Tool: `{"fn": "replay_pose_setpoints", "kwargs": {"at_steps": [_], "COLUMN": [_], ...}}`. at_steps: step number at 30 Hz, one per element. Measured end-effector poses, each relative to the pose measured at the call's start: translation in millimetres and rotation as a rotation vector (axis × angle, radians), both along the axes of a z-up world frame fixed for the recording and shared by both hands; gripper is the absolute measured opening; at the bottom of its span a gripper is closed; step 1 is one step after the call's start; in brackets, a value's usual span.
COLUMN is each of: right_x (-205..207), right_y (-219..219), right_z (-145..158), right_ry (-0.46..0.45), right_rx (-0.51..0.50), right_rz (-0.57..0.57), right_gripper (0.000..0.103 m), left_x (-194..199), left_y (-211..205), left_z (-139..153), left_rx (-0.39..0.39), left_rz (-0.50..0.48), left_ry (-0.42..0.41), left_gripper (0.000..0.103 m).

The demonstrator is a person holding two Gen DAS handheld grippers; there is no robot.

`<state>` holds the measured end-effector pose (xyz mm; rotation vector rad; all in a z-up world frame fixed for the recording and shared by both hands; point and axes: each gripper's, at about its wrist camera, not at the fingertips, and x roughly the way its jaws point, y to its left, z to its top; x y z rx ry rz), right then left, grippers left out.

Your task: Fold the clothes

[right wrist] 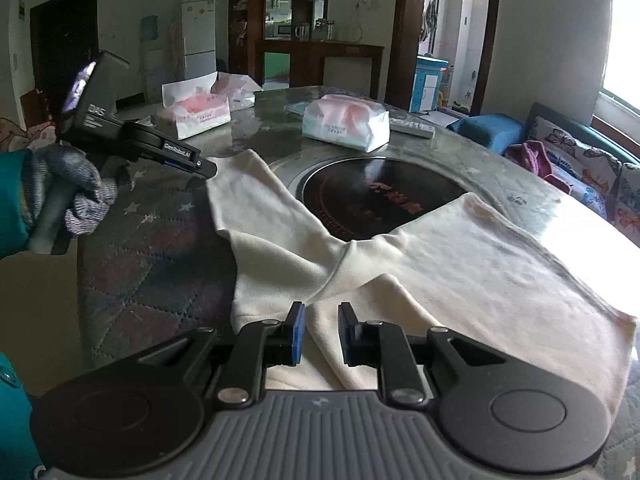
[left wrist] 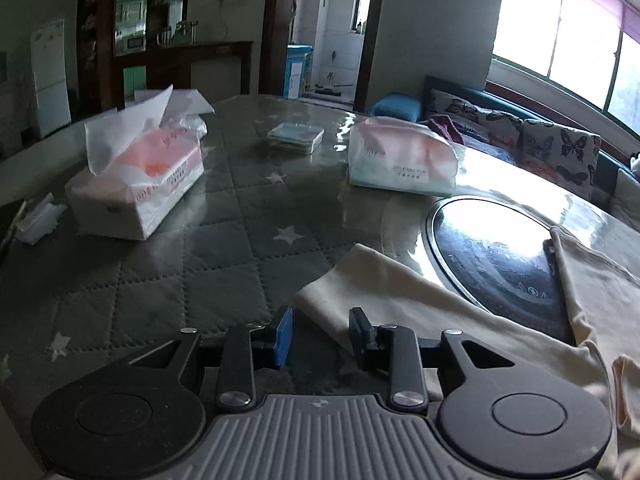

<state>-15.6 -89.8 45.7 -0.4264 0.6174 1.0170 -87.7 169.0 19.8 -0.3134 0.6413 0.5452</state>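
One cream garment (right wrist: 420, 264) lies spread over the near part of the table, filling the lower centre and right of the right wrist view. Two long tube-like parts of it run up and away from the camera: one toward the upper left, the other toward the right, and they cross near the middle of the frame. Both parts lie partly over the dark round hob (right wrist: 380, 196) set into the table top. In the left wrist view the same cloth shows at the lower right, with one end reaching toward the centre of the frame.

Just above the garment, at the bottom centre of its own view, the right gripper (right wrist: 321, 332) has its blue-padded jaws parted, with nothing between them. The left gripper (left wrist: 320, 336) is likewise released, jaws apart, with the end of the cloth just beyond its right finger; whether it touches the fabric cannot be told. In the right wrist view this left gripper also appears at the left of the frame, held by a gloved hand (right wrist: 76, 196) in a teal sleeve (right wrist: 12, 200).

Farther back, the quilted star-patterned table cover (left wrist: 160, 280) carries an open tissue pack (left wrist: 136, 192) at the upper left and a closed tissue pack (left wrist: 402, 160) right of centre. Between them sits a small clear box (left wrist: 296, 136).
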Motion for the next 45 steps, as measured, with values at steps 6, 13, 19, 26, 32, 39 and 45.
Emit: {"fn": "replay_pose_setpoints", "kwargs": {"at_steps": [6,13,19,26,32,39,45], "right_x": [1,3,8,11,11,12,14], "right_y": [-21,-49,-80,-120,-153,-178,-187], "right_z": [8,16,17,17,12,7,6], "right_ry": [-0.014,-0.025,-0.018,-0.017,-0.007,0.009,0.017], "right_rx": [0.021,0.052,0.090,0.124,0.128,0.130,0.131], "right_rz": [-0.058,-0.137,-0.227,-0.331,-0.417,-0.492,-0.528], "right_gripper": [0.017,0.017,0.017,0.018,0.018,0.018,0.018], "left_x": [1,-2,9,22,39,47,46], "left_y": [2,-40,-104,-183,-239,-281,-299], "left_z": [8,65,109,125,106,71,50], "left_rx": [-0.025,-0.009,-0.002,-0.028,-0.078,-0.123,-0.145], "left_rz": [0.011,-0.131,-0.354,-0.613,-0.781,-0.903,-0.987], "left_ry": [-0.052,-0.243,-0.358,-0.407,-0.354,-0.253,-0.167], "left_gripper": [0.006,0.006,0.006,0.006,0.006,0.006,0.010]}}
